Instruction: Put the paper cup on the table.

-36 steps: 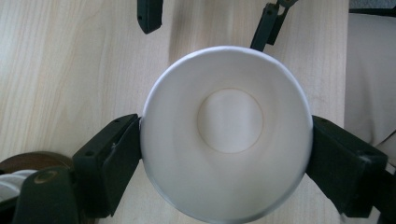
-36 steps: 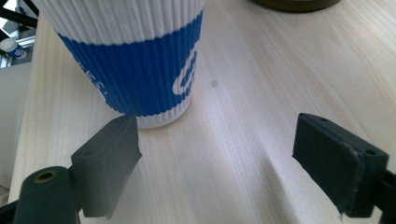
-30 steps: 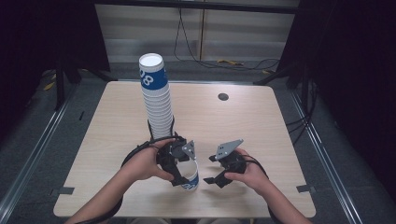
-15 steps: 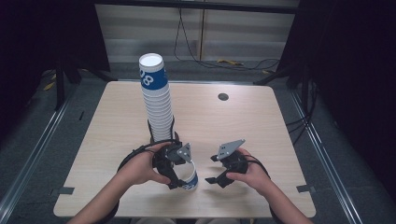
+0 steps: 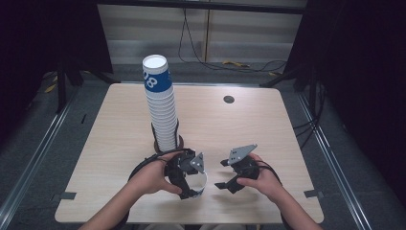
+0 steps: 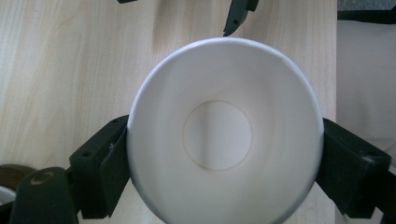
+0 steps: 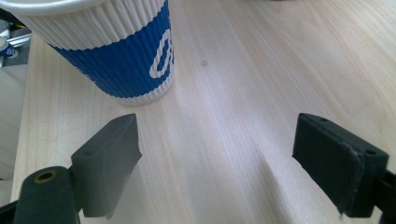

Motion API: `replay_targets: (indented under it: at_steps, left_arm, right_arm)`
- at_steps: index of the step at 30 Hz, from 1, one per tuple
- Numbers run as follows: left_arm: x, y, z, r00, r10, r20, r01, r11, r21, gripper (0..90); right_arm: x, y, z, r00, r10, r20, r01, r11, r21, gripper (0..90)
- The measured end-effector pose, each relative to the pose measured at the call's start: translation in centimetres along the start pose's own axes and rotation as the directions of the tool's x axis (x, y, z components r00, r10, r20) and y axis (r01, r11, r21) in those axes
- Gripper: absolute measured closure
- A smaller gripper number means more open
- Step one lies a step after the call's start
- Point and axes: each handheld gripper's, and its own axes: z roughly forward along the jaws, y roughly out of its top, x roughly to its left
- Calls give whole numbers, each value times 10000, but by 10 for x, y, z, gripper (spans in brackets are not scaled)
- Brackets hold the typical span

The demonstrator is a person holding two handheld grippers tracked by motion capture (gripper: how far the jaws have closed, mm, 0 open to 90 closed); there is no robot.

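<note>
I count one tall stack of cups [image 5: 162, 111] on my tabletop [image 5: 268, 129]; I cannot tell how many cups are in it. I see one single cup [image 5: 197, 185] standing apart. I have two tools, the left tool [image 5: 187, 178] and the right tool [image 5: 229, 176]. One small dark round spot [image 5: 229, 99] is there.

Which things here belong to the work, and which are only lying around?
Belong to the work: paper cup between the left gripper jaws; tall cup stack; right gripper, open.

Only around: black round spot on the table; floor cables.
</note>
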Motion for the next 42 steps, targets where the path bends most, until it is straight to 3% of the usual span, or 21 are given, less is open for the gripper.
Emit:
replay_targets:
  at_steps: [8, 20, 29, 32, 35, 37, 42]
  left_arm:
    - [-2, -13, 7, 9999, -159, -1, 159, 9997, -179, 147]
    - [-4, -62, 12, 9947, -1027, 44, 1026, 9894, -1030, 151]
    - [0, -103, 3, 9806, -1924, -373, 1849, 9713, -1493, 151]
    - [1, -115, 0, 9763, -2106, -507, 2013, 9685, -1466, 152]
    - [3, -124, -2, 9724, -2256, -592, 2144, 9645, -1544, 152]
    - [3, -129, -4, 9668, -2456, -706, 2304, 9573, -1745, 152]
    - [5, -138, -7, 9598, -2663, -886, 2475, 9519, -1804, 152]
  right_arm:
    - [1, -5, -2, 10000, 95, 24, -95, 9999, -143, 140]
    - [0, -18, -6, 9993, 359, 96, -357, 9991, -210, 140]
    - [-1, -35, -13, 9968, 594, 541, -579, 9979, -284, 139]
    - [-1, -39, -17, 9948, 700, 736, -680, 9972, -300, 139]
    - [-2, -43, -23, 9923, 787, 952, -753, 9964, -385, 139]
    - [-3, -45, -26, 9910, 858, 1029, -807, 9953, -526, 139]
    - [-4, -54, -33, 9850, 1147, 1291, -1077, 9924, -596, 140]
